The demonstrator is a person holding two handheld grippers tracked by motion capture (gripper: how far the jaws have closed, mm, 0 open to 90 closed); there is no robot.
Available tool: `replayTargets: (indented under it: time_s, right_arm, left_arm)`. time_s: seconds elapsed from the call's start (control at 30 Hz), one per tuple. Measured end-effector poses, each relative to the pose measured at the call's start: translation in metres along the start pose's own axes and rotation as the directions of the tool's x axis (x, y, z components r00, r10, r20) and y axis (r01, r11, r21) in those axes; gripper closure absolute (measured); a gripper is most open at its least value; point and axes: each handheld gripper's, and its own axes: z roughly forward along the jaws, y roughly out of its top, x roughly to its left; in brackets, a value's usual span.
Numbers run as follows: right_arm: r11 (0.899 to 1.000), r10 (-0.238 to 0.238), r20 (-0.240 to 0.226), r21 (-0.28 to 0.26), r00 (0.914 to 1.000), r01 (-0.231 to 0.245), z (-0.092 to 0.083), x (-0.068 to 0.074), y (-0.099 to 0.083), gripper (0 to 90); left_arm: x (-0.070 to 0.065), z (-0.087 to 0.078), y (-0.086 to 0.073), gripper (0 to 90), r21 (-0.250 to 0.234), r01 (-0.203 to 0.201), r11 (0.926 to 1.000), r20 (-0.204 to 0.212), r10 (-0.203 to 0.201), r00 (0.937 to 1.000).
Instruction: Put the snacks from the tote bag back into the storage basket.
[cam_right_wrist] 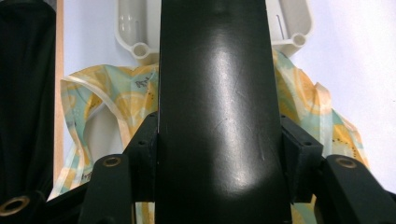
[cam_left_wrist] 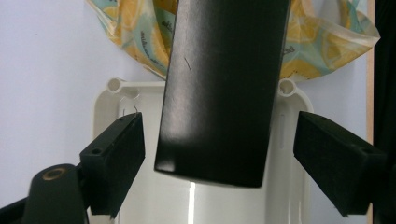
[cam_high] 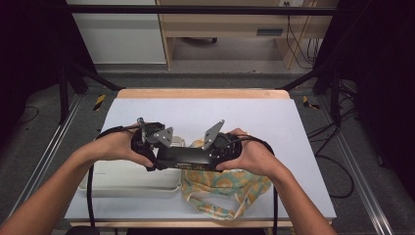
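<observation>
Looks like a hand-over above the white tray (cam_high: 128,182): the right gripper (cam_right_wrist: 219,154) clamps the black box (cam_high: 188,158), while the left gripper (cam_left_wrist: 219,149) sits released around its end and needs to clench next.

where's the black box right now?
High view: the black box is held level at table centre, above the white tray and lemon-print bag. The right gripper clamps one end; the other sits between the left gripper's open jaws.

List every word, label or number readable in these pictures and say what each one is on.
None can be read.
Black box: a line of pale print on its side in the high view, too small and blurred to read.
Lemon-print bag: small dark marks on the fabric in the right gripper view, too blurred to read.
</observation>
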Motion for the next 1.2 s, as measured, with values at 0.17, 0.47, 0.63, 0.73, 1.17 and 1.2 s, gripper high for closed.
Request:
replayTargets:
  time_s: [0.17, 0.47, 0.63, 0.73, 1.17, 1.2]
  right_arm:
    - [1.0, -0.008, -0.009, 0.004, 0.9999, 0.009, 0.001, 0.002, 0.001, 43.5]
    - [1.0, -0.023, -0.016, 0.009, 0.9996, 0.023, 0.003, 0.004, 0.003, 43.5]
    - [0.999, -0.026, 0.013, 0.029, 0.9996, 0.025, 0.006, 0.005, 0.002, 41.7]
    - [1.0, 0.0, 0.035, 0.012, 0.9994, -0.001, 0.004, 0.005, -0.001, 27.8]
    - [0.944, 0.298, 0.237, -0.215, 0.9246, -0.249, -0.047, 0.015, -0.059, 11.5]
    - [0.933, 0.327, 0.253, -0.237, 0.9106, -0.269, -0.05, 0.015, -0.066, 10.7]
  left_arm:
    - [0.0, 0.006, 0.005, 26.2, 0.017, -0.024, 0.9996, 0.017, 0.024, 0.9996]
    - [-0.002, 0.017, 0.008, 41.5, 0.075, -0.062, 0.9952, 0.045, 0.059, 0.9972]
    - [-0.004, 0.018, 0.009, 43.0, 0.091, -0.072, 0.9933, -0.001, 0.072, 0.9974]
    - [-0.004, 0.016, 0.006, 43.2, 0.094, -0.067, 0.9933, -0.004, 0.068, 0.9977]
    - [0.002, -0.001, -0.028, 43.2, 0.054, -0.012, 0.9985, -0.041, 0.015, 0.999]
    - [0.002, -0.002, -0.031, 43.2, 0.049, -0.01, 0.9987, -0.045, 0.012, 0.9989]
